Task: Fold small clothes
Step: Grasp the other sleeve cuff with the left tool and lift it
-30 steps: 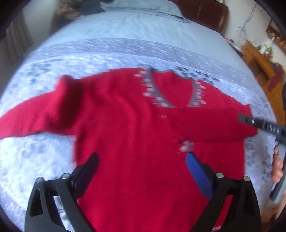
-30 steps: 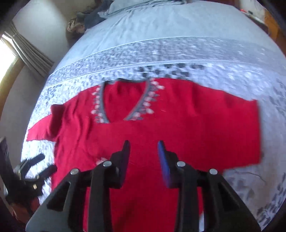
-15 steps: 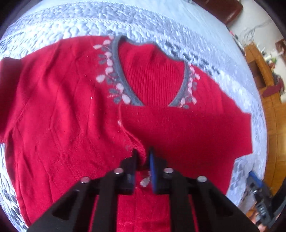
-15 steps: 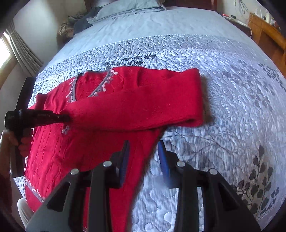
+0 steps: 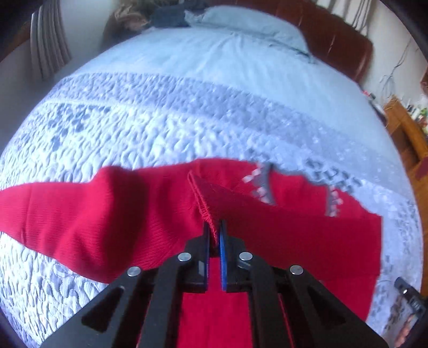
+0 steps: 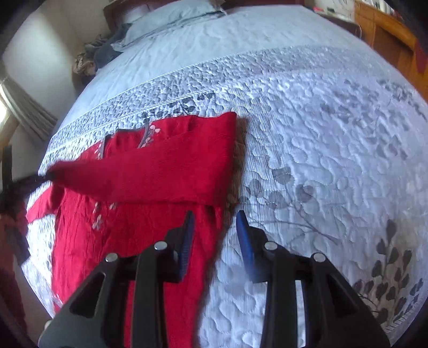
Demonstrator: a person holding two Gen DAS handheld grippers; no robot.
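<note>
Sweater (image 6: 149,171) first: a red knit with a grey V-neck trimmed in pale leaf shapes, lying flat on the quilted bedspread (image 6: 321,128). In my right wrist view its long axis runs from the neckline, which points away toward the pillows (image 6: 165,18), down to the hem near the bottom of the frame. One sleeve (image 6: 139,174) is drawn straight across the chest, so it runs crosswise to the body, and its cuff end reaches the left side, where my left gripper (image 5: 212,230) has it. In the left wrist view I see that gripper's fingers pressed together on the ribbed cuff (image 5: 204,211), with the knit pinched between the pads. The other sleeve (image 5: 53,214) trails out to the left in that view, lying on the quilt.

My right gripper (image 6: 214,222) hovers over the sweater's side edge with its fingers partly apart and nothing between them; one finger sits over red knit, the other over bare bedspread.

Beyond the sweater I see a brown headboard (image 5: 334,34), and wooden furniture (image 6: 388,29) along the right wall.
</note>
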